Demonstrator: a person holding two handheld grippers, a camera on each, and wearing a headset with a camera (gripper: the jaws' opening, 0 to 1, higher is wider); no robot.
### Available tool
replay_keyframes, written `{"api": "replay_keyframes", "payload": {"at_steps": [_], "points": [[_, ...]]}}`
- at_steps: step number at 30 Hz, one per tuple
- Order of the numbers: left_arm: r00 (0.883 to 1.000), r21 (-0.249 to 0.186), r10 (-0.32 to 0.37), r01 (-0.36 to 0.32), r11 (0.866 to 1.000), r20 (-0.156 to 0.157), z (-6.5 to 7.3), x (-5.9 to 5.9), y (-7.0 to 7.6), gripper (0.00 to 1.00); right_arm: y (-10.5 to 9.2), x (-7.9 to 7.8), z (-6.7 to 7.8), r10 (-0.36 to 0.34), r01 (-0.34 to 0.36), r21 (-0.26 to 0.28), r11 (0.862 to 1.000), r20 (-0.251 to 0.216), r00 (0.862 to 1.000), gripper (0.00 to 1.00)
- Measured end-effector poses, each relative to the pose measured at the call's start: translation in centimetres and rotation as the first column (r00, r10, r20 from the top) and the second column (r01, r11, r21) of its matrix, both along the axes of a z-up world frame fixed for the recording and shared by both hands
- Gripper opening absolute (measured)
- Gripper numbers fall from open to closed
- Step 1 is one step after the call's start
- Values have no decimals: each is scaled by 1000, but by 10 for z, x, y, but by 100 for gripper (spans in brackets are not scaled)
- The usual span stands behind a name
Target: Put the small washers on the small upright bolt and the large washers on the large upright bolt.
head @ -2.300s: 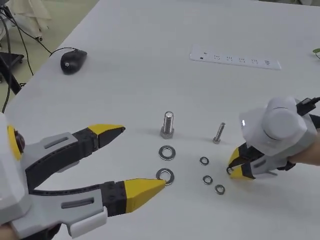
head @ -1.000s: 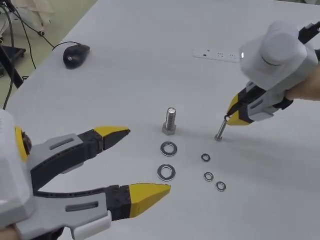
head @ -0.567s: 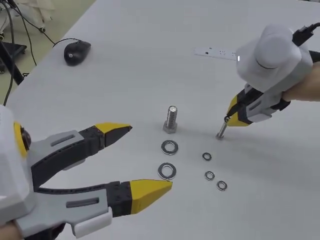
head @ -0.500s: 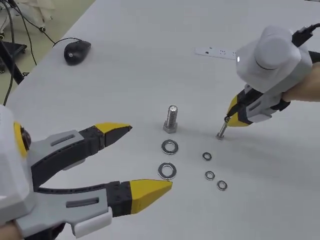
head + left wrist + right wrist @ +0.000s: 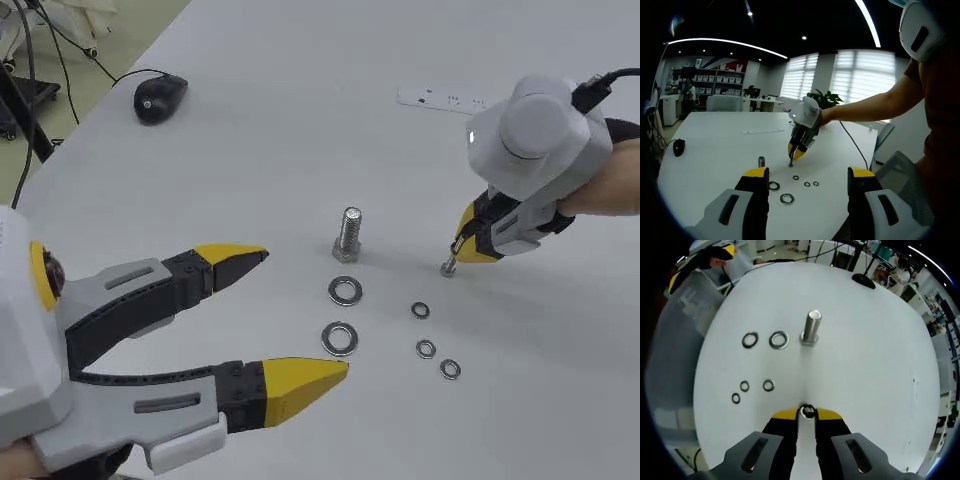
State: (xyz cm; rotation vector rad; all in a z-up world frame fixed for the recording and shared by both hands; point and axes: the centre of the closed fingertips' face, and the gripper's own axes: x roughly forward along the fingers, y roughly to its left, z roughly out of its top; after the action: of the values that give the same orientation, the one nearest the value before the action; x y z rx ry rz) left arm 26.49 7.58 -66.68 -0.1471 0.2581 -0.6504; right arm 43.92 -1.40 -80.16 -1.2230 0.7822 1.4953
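head view first. left gripper (image 5: 300, 312) down in the lower left, jaws spread wide with nothing between them, yellow tips aimed toward the two large washers (image 5: 345, 290). both flat on the white table (image 5: 280, 150), one just in front of the large bolt (image 5: 349, 235), the other a bit nearer the camera, not touching. large bolt upright on its head, thread bare. right gripper (image 5: 460, 250) over on the right, tips nearly together right at the top of the small bolt (image 5: 449, 267), also upright. three loose small washers (image 5: 426, 348) flat on the table near that bolt, on the camera side, none touching. black mouse (image 5: 160, 97) well off at top left, white power strip (image 5: 440, 98) toward the far side.

left gripper view: own two jaws wide apart at the bottom, empty. beyond them the right gripper, hanging over the small bolt with tips down on its top, on the end of a person's bare arm (image 5: 865, 107). large bolt just left of it, large washers nearest the camera, small ones strung out to the right.

right gripper view: looking pretty much straight down. jaws close together, pinching a small washer (image 5: 808, 411) by its edges, right at the tip of the small bolt. can't tell whether it's already down over the thread. large bolt further up, two large washers side by side to its left, three loose small ones lower left.
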Motion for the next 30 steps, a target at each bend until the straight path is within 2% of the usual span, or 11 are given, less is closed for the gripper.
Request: {"api": "replay_keyframes", "payload": {"at_steps": [5, 13, 16, 19, 23, 27, 30], "points": [[1000, 1, 4, -4, 1000, 1, 1, 1, 2, 63, 2, -1, -9, -1, 1, 5, 1000, -5, 1000, 13], [1000, 3, 9, -9, 1000, -5, -1, 0, 3, 63, 1, -3, -15, 7, -7, 0, 1000, -9, 1000, 13], [1000, 2, 10, -10, 1000, -5, -1, 0, 4, 63, 0, 0, -15, 14, -14, 4, 1000, -6, 1000, 17], [1000, 4, 10, -10, 1000, -7, -2, -1, 5, 63, -1, 1, -12, 3, -3, 10, 1000, -3, 1000, 17], [1000, 8, 7, -7, 1000, -3, 0, -1, 4, 63, -4, -1, 2, -38, 38, 43, 998, -18, 999, 17], [1000, 14, -1, 1, 1000, 1, 3, -3, 2, 63, -17, -3, 11, -59, 60, 46, 997, -11, 998, 18], [1000, 23, -5, 5, 1000, 7, 6, -5, 1, 63, -27, -11, 14, -72, 73, 48, 996, -25, 997, 19]]}}
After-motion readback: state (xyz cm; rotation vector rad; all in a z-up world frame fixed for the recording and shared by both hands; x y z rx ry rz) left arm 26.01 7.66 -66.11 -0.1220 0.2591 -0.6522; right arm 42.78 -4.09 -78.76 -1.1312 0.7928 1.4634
